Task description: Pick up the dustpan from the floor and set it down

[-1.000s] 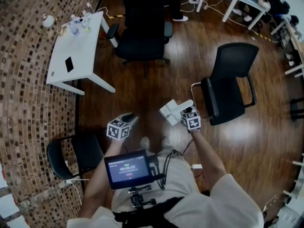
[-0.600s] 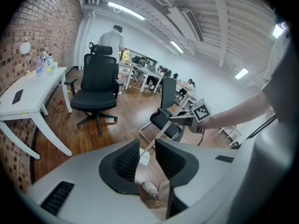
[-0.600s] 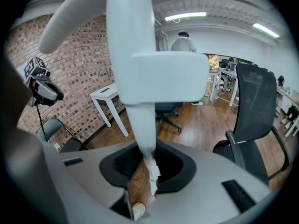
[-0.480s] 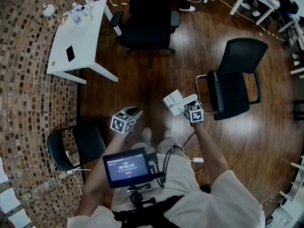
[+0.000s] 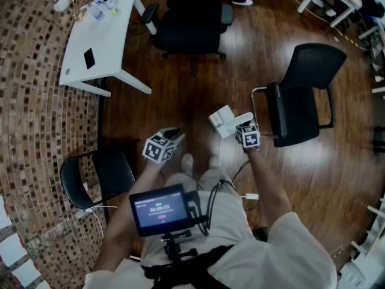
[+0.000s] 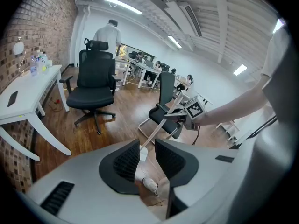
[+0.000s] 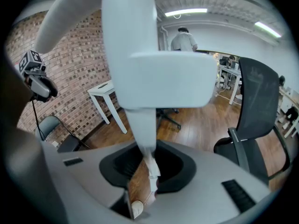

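The dustpan (image 5: 224,120) is being held up off the wooden floor (image 5: 198,89) by the right gripper (image 5: 242,127). Its jaws are being pressed together on the thin end of the handle. This is being shown plainly in the right gripper view, where the white handle is coming up out of the jaws and the wide pan is filling the top of the picture.

In the head view, the long line of the dustpan is running from the jaws out toward 10 o'clock, away from the person. So the pan end is being carried ahead of the jaws, and the handle end is being kept nearest the hand.

The left gripper (image 5: 171,134) is being held at about 9 o'clock from the dustpan, well apart from it. Its jaws are being kept apart with nothing gripped.

A black chair (image 5: 301,95) is standing near the right gripper, at 3 o'clock from it. The person's shoes (image 5: 187,163) are being seen at 7 o'clock.

For the setting down, only the right hand is likely being needed. The pan end is probably going to be brought to the floor first, on the bare boards at 10 o'clock.
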Available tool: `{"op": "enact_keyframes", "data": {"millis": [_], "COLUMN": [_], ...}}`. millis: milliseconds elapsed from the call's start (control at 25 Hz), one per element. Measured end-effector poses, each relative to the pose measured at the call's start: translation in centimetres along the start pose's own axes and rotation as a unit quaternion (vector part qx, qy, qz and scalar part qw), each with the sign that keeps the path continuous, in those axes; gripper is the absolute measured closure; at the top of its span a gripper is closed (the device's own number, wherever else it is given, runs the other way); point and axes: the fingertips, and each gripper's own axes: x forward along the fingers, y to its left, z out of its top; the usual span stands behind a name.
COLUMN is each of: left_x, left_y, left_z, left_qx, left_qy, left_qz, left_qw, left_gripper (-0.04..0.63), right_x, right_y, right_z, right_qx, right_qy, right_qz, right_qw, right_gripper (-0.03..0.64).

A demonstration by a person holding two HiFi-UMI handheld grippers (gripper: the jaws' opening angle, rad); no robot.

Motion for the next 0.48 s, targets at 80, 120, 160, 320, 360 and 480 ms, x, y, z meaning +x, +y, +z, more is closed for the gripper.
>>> {"op": "enact_keyframes", "data": {"millis": [80, 120, 160, 320, 360, 480], "left_x": [0.1, 0.2, 0.2, 0.4, 0.4, 0.7], "left_y": [0.0, 0.0, 0.0, 0.1, 0.2, 0.2], "left_z": [0.0, -0.1, -0.1, -0.4, -0.4, -0.6], "left_qx": [0.000, 0.000, 0.000, 0.000, 0.000, -0.002], "left_qy": [0.002, 0.003, 0.004, 0.009, 0.011, 0.016], "left_qz": [0.000, 0.000, 0.000, 0.001, 0.001, 0.003], "left_qw": [1.0000, 1.0000, 1.0000, 1.0000, 0.9999, 0.9999], "left_gripper": [0.499, 0.499, 0.499, 0.499, 0.499, 0.499], "right_x": [0.3, 0.4, 0.6, 1.2, 1.4, 2.0], "right_y": [0.0, 0.0, 0.0, -0.3, -0.3, -0.3], "right_z": [-0.2, -0.4, -0.6, -1.3, -1.4, -1.8], "right_qx": [0.001, 0.001, 0.001, -0.001, -0.002, -0.002], "right_qy": [0.003, 0.005, 0.008, 0.019, 0.021, 0.026], "right_qz": [0.002, 0.002, 0.002, 0.000, 0.000, 0.001], "right_qw": [1.000, 1.000, 1.000, 1.000, 1.000, 1.000], "right_gripper": [0.515, 0.515, 0.515, 0.515, 0.515, 0.515]}}
